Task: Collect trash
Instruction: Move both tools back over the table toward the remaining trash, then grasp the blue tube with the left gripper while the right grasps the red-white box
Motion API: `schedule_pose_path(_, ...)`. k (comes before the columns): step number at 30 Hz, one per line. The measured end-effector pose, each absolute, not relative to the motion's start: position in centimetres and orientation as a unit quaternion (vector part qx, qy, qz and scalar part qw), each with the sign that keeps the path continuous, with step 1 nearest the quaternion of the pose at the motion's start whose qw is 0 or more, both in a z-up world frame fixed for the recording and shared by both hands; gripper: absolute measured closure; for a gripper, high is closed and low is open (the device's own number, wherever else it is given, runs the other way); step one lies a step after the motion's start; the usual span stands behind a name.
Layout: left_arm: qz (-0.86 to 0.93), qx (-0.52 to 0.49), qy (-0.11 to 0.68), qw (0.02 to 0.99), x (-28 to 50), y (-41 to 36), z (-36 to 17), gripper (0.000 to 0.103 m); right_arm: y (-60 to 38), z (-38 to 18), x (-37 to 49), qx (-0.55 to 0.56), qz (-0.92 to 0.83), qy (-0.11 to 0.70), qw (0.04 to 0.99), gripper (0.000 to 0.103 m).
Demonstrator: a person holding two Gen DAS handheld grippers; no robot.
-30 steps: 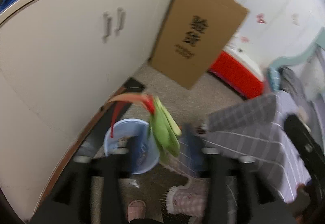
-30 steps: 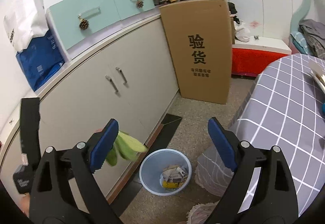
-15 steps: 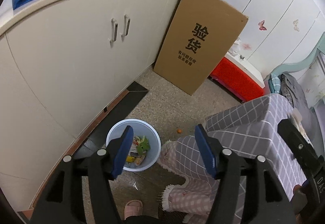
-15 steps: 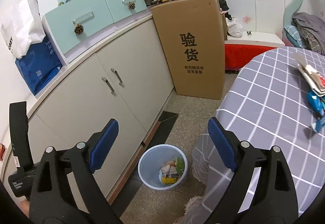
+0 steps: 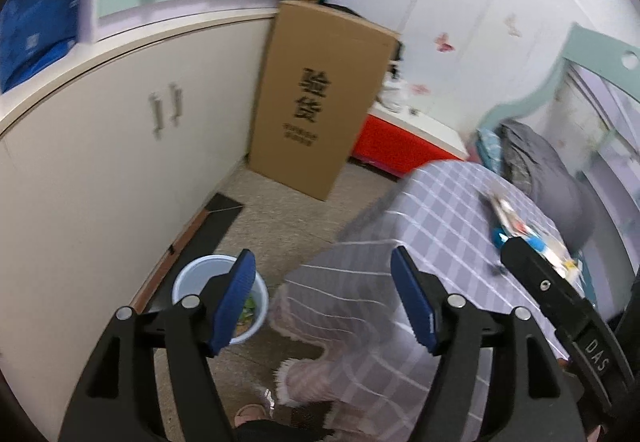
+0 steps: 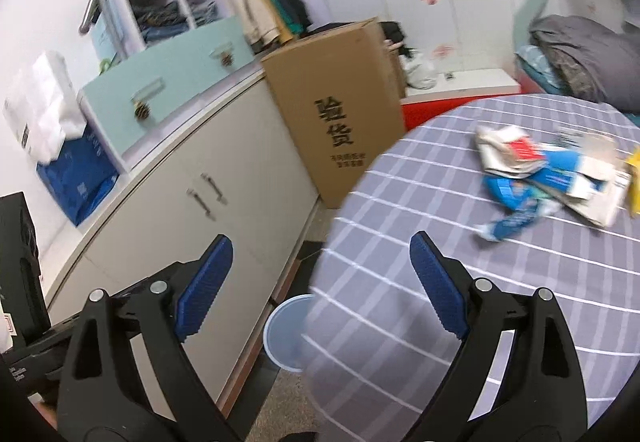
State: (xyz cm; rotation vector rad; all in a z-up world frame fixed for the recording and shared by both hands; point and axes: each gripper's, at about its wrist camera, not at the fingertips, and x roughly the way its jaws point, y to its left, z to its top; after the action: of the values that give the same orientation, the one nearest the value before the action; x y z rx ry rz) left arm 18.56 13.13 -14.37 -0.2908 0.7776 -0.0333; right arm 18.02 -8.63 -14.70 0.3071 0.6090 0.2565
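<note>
The left gripper [image 5: 322,298] has its blue-padded jaws spread wide, nothing between them. The right gripper [image 6: 320,270] is likewise spread and empty. The pale blue round plastic bin [image 5: 192,278] stands on the speckled floor at the near left, close to the white cabinet doors [image 5: 120,145] and just beside the hanging edge of the grey checked tablecloth [image 5: 440,209]; some scraps, apparently green and yellow, lie inside. A loose heap of paper and blue wrappers [image 6: 552,173] remains on the round table at the far right. The tall brown cardboard box [image 5: 316,101] leans against the cabinet at the far end
</note>
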Motion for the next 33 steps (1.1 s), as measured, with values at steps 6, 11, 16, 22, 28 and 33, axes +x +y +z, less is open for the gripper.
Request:
schedule_pose_path(6,-0.083,-0.11,0.392,0.91,19.1,5.7,-14.0,0.034,-16.1,-14.8,15.8,0.179,0.07,0.292,0.937,0.014)
schedule_pose_path(11,-0.13,-0.056,0.397,0.907,19.9,-0.7,-14.2,0.033,-22.8,-15.9,14.3,0.214,0.016,0.291,0.932,0.014)
schedule_pose_path(16,-0.174,0.016,0.4,0.9,21.6,-6.8,-14.9,0.032,-27.3,-17.3,13.9,0.241,-0.017,0.298,0.924,0.014)
schedule_pose_path(22,-0.199,0.077,0.408,0.887,24.1,-10.7,-16.6,0.031,-31.0,-18.9,14.2,0.271,-0.036,0.309,0.911,0.014)
schedule_pose_path(28,-0.205,0.116,0.414,0.88,26.0,-13.0,-18.3,0.031,-32.4,-20.0,14.9,0.287,-0.039,0.319,0.902,0.014)
schedule_pose_path(33,-0.217,0.146,0.413,0.872,26.8,-14.4,-19.2,0.032,-32.9,-20.6,15.4,0.292,-0.036,0.326,0.898,0.014)
